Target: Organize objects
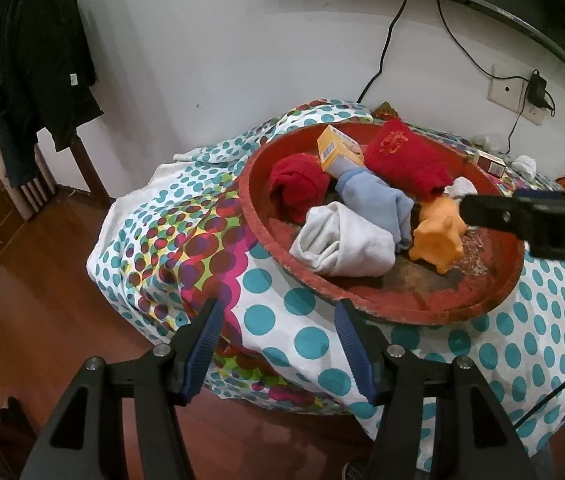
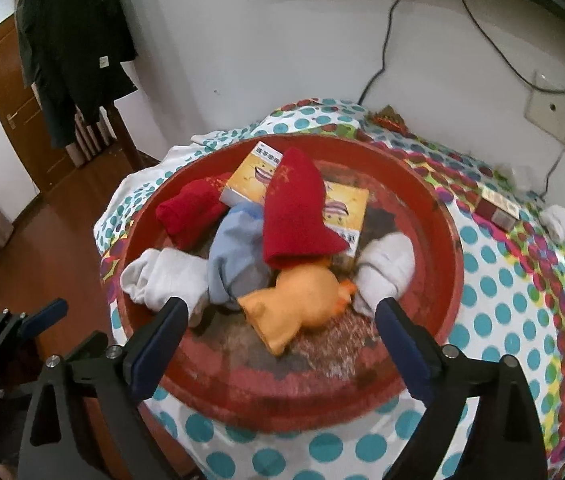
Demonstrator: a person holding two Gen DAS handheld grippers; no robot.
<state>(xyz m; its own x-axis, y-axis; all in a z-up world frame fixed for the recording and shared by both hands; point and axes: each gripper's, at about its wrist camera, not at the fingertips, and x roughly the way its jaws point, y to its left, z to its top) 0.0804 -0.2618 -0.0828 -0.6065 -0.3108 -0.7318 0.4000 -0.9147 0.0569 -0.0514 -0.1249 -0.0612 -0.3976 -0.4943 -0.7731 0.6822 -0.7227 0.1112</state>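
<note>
A round red tray (image 2: pixel 242 384) on the dotted tablecloth holds an orange toy animal (image 2: pixel 302 300), rolled red socks (image 2: pixel 190 208), a blue sock (image 2: pixel 234 252), white socks (image 2: pixel 166 276) and yellow boxes (image 2: pixel 250 176). My right gripper (image 2: pixel 282 308) stands wide open over the tray's near side. The orange toy lies just beyond its tips, untouched by the pads. My left gripper (image 1: pixel 278 312) is open and empty, hovering over the cloth left of the tray (image 1: pixel 362 296). In the left wrist view, one right finger (image 1: pixel 482 212) reaches in beside the orange toy (image 1: pixel 438 236).
A small red and white box (image 2: pixel 498 204) and a crumpled white wad (image 2: pixel 558 218) lie on the cloth at the far right. Cables run down the wall to a socket (image 2: pixel 550 108). Dark clothes (image 2: pixel 74 40) hang at the left above a wooden floor (image 1: pixel 42 300).
</note>
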